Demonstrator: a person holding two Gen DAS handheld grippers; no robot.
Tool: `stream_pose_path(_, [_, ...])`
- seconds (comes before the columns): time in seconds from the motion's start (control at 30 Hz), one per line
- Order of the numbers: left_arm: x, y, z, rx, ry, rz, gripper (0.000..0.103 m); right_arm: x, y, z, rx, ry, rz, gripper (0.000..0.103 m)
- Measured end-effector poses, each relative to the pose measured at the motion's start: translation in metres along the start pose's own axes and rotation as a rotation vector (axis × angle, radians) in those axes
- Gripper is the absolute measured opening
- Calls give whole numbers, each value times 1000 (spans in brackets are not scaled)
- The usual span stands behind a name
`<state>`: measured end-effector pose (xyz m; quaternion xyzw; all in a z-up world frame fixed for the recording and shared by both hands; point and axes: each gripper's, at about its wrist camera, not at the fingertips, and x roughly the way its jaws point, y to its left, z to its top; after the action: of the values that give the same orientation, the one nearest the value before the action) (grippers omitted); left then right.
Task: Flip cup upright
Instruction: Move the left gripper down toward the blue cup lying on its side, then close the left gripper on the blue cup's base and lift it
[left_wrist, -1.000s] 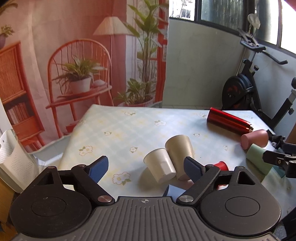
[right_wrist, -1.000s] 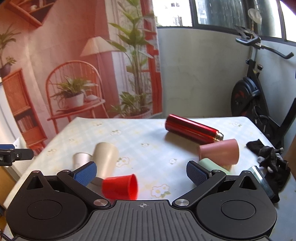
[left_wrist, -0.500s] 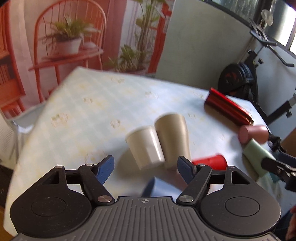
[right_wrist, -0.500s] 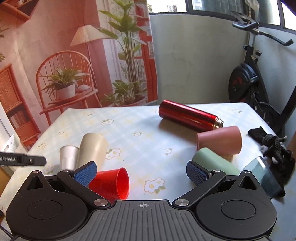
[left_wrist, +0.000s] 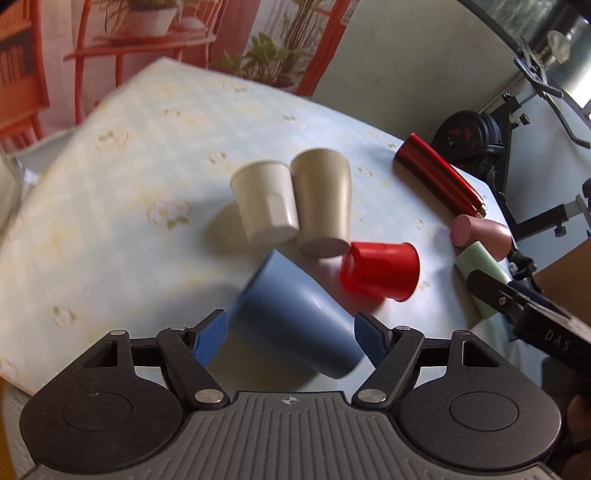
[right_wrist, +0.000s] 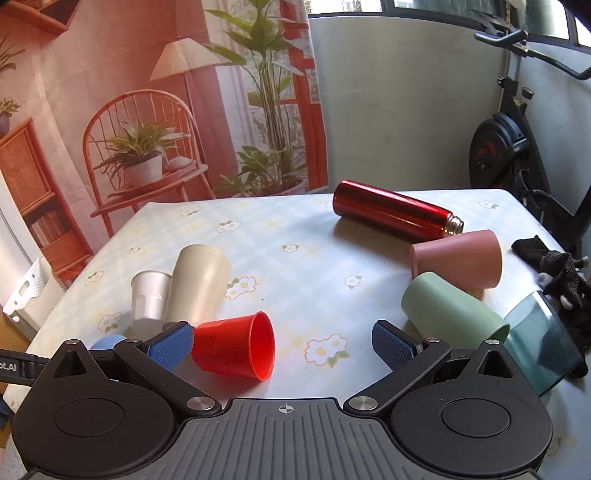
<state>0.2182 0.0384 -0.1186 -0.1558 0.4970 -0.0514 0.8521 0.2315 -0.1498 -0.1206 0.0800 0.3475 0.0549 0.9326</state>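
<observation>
Several cups lie on their sides on the flowered tablecloth. A blue cup (left_wrist: 295, 317) lies between the open jaws of my left gripper (left_wrist: 291, 336), not gripped. Beyond it lie a white cup (left_wrist: 266, 203), a beige cup (left_wrist: 323, 203) and a red cup (left_wrist: 380, 271). My right gripper (right_wrist: 282, 343) is open and empty, above the table's near edge, with the red cup (right_wrist: 236, 349) just past its left finger. The beige cup (right_wrist: 197, 284), the white cup (right_wrist: 147, 299), a pink cup (right_wrist: 458, 262) and a green cup (right_wrist: 450, 314) also lie there.
A red metal bottle (right_wrist: 395, 212) lies at the back right. A dark glass tumbler (right_wrist: 543, 350) and a black glove (right_wrist: 554, 262) lie at the table's right edge. An exercise bike (right_wrist: 517, 140) stands beyond the table. A white basket (right_wrist: 29, 299) stands left.
My left gripper has moved forward and tilted down, so the blue cup now sits between its jaws. My right gripper has lowered slightly toward the red cup.
</observation>
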Motion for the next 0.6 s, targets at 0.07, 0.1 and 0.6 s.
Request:
stream_pose_path(0.07, [9, 1, -4, -62, 32, -3, 78, -1, -3, -2, 9, 2, 0, 102])
stream_pose_path(0.1, [13, 3, -4, -99, 49, -10, 78, -3, -4, -2, 10, 1, -2, 102])
stream_pose_path(0.6, [41, -3, -7, -259, 33, 21, 80, -8, -19, -3, 35, -18, -30, 102])
